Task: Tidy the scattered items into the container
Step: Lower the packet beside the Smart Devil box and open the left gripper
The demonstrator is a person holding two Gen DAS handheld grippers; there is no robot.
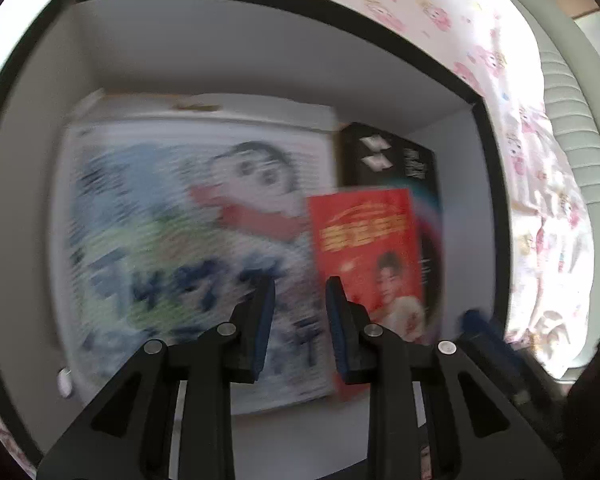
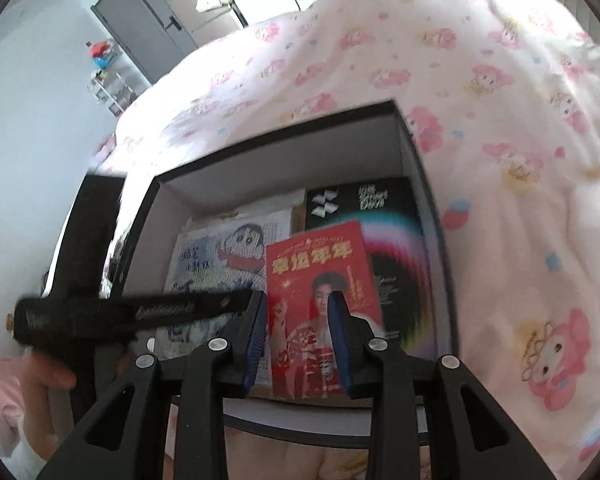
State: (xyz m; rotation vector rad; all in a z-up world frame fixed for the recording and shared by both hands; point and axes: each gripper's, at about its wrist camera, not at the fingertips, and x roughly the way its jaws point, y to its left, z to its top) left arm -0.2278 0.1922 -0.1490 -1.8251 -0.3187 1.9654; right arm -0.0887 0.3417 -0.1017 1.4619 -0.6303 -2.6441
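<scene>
Red glossy printed card (image 2: 320, 300) inside black-rimmed white cardboard box (image 2: 276, 168), atop black booklet (image 2: 392, 248), long axis away from cameras; directly ahead of right gripper (image 2: 298, 312), narrowly parted, empty; left gripper (image 1: 300, 292) likewise, offset left.

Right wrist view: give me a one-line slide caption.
Right gripper poised over the black box on a pink bedspread, red booklet lying atop cartoon print and black book.

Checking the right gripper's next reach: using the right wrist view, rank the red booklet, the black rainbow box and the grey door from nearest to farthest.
1. Red booklet: just beyond the right gripper.
2. Black rainbow box: behind the booklet, right side of the container.
3. Grey door: across the room, upper left.
</scene>
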